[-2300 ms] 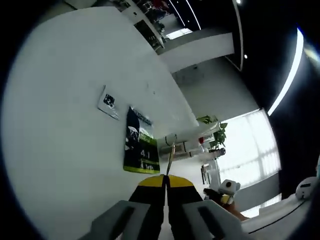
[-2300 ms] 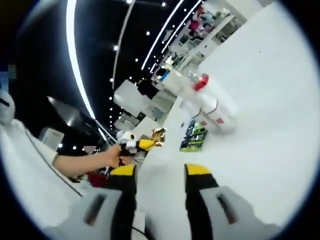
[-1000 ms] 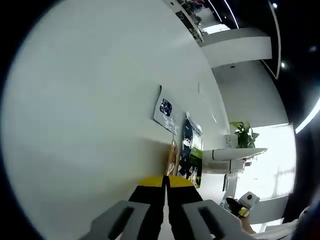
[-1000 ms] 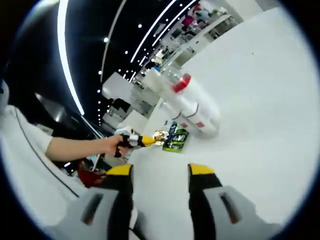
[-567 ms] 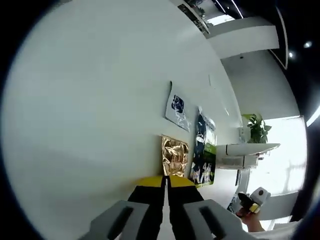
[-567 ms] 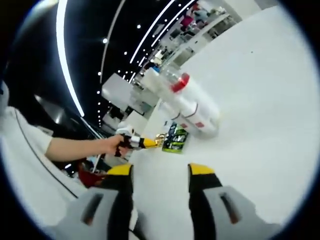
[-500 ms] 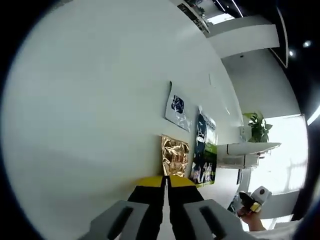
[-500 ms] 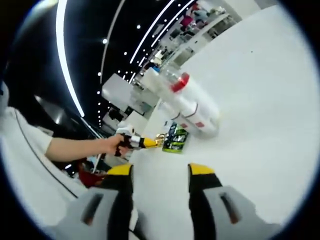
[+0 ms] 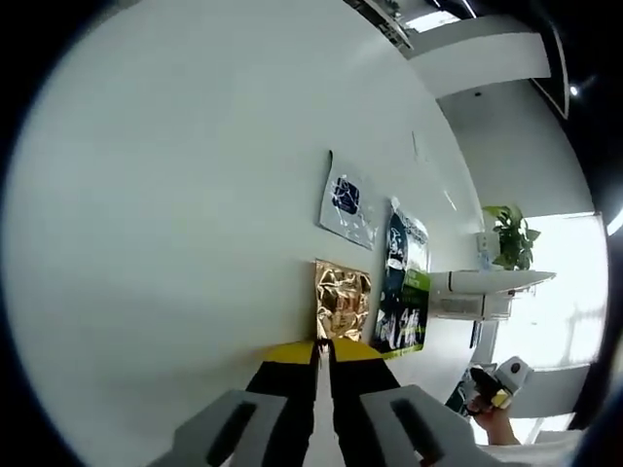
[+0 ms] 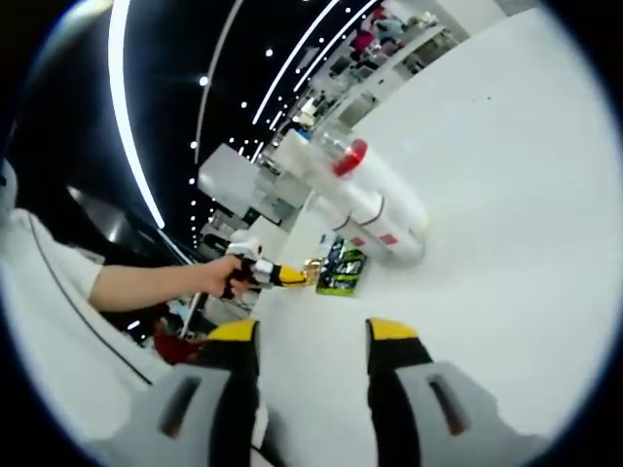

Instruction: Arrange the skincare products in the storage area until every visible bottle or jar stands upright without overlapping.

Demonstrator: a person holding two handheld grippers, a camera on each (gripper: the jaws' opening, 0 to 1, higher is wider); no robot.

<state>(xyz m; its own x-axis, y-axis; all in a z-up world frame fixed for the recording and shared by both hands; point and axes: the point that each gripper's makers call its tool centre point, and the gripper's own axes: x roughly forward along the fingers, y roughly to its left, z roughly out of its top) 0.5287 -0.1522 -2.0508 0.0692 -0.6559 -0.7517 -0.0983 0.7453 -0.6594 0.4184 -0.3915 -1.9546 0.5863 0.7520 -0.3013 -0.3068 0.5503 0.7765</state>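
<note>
Crinkled gold foil sachet [image 9: 343, 299] lies flat, left tongs [image 9: 322, 352] pinching its edge; right tongs [image 10: 311, 341] spread.

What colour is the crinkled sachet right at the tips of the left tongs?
Shiny gold: the foil sachet lies on the white table, best seen in the left gripper view.

Potted plant [image 9: 513, 233] beyond white table [image 9: 165, 195]

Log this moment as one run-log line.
left gripper: shut on gold foil sachet, flat on white table | right gripper: open, empty | white red-capped bottles: lying down
</note>
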